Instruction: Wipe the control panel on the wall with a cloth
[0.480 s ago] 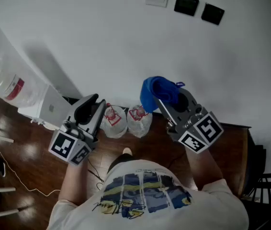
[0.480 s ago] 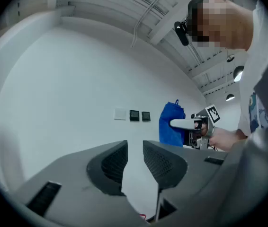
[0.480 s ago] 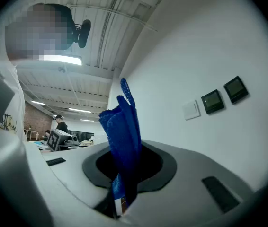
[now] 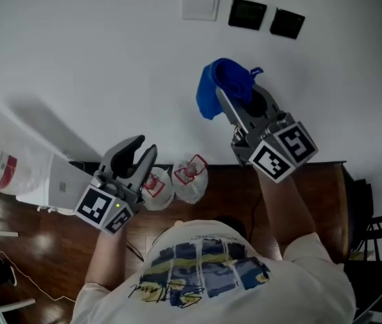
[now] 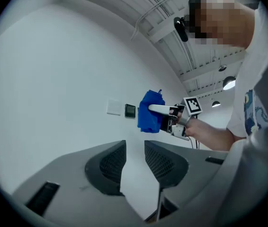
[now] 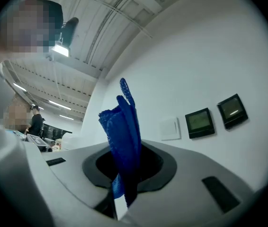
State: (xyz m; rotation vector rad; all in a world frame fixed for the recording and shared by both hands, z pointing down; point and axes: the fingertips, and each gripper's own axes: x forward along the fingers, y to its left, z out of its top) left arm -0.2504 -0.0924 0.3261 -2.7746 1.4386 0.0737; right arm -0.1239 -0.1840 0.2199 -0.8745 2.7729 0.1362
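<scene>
Two black control panels (image 4: 247, 13) (image 4: 287, 23) hang on the white wall beside a white switch plate (image 4: 200, 5). My right gripper (image 4: 235, 94) is raised below them, shut on a bunched blue cloth (image 4: 221, 86) that stands apart from the wall. In the right gripper view the cloth (image 6: 124, 131) sticks up between the jaws, with the panels (image 6: 200, 122) (image 6: 232, 111) off to the right. My left gripper (image 4: 138, 155) hangs lower at the left, open and holding nothing. The left gripper view shows the cloth (image 5: 149, 117) near one panel (image 5: 130, 110).
Two clear plastic bags (image 4: 191, 177) (image 4: 156, 187) sit at the foot of the wall on the brown wooden floor (image 4: 42, 248). A white water dispenser with a jug (image 4: 5, 164) stands at the left. A dark chair (image 4: 373, 235) is at the right.
My right gripper has lifted the blue cloth higher up the wall, closer to the panels. My left gripper has stayed low and open.
</scene>
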